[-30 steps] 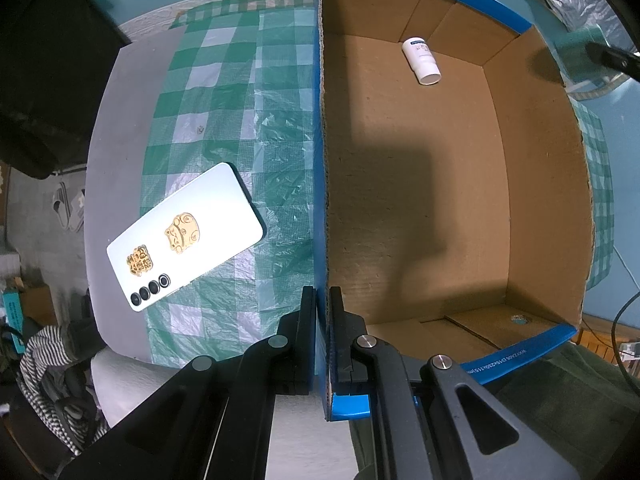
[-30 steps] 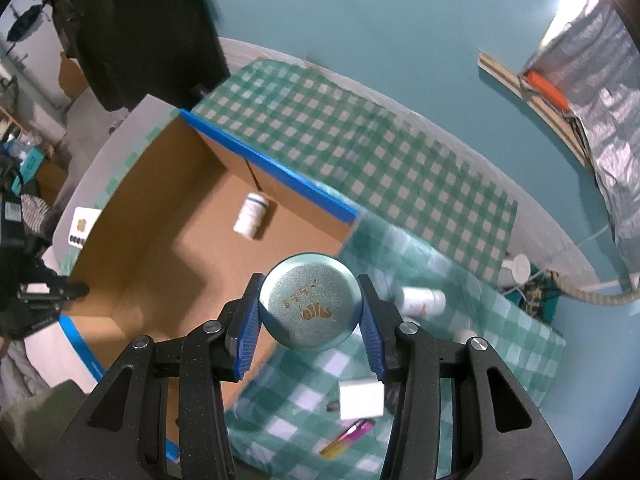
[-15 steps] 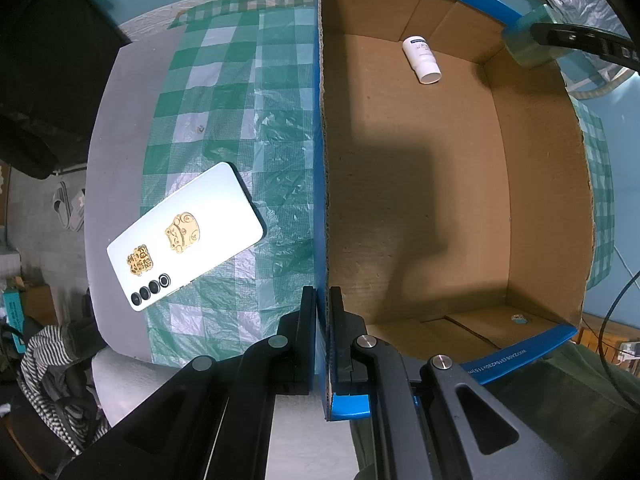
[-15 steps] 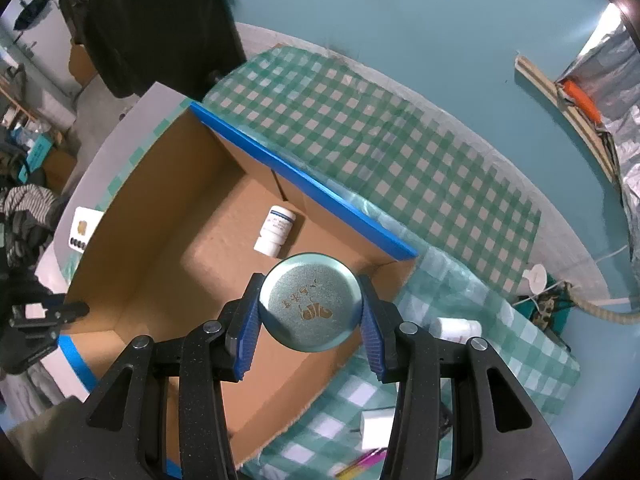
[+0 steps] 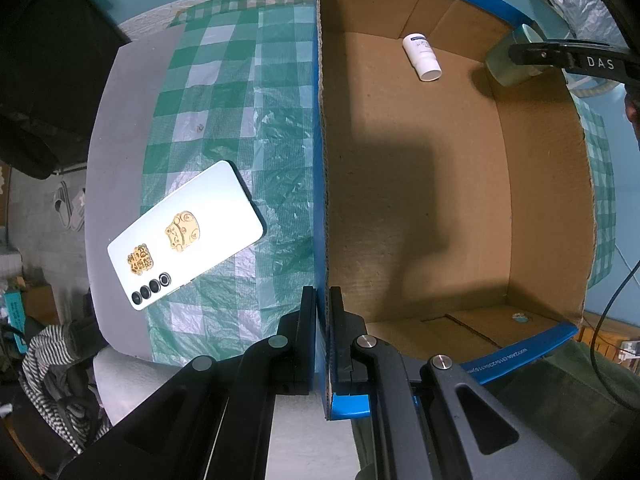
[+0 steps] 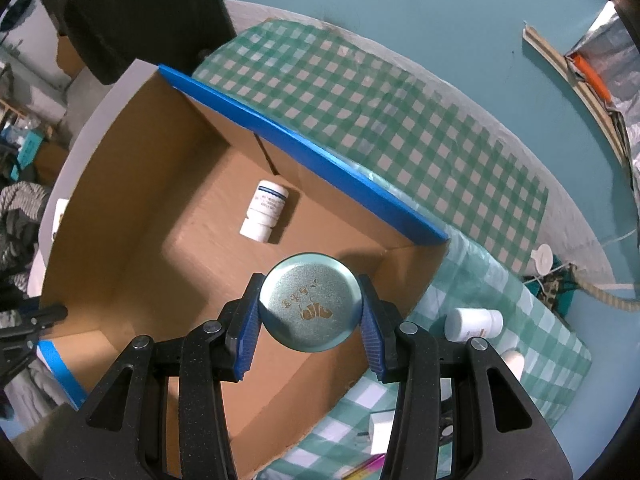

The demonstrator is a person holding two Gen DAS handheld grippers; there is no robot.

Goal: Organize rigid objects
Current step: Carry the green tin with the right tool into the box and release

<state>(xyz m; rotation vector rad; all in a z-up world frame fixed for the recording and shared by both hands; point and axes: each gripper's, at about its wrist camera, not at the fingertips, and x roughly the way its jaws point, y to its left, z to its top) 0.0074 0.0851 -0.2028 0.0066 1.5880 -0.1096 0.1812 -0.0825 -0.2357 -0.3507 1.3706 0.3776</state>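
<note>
Right wrist: tin between claw fingers.

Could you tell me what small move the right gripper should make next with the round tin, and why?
Probably lower it and release. The right gripper holds the round tin over the cardboard box, near its corner, apart from the white bottle lying inside. The left gripper clamps the box wall, steadying it.
</note>
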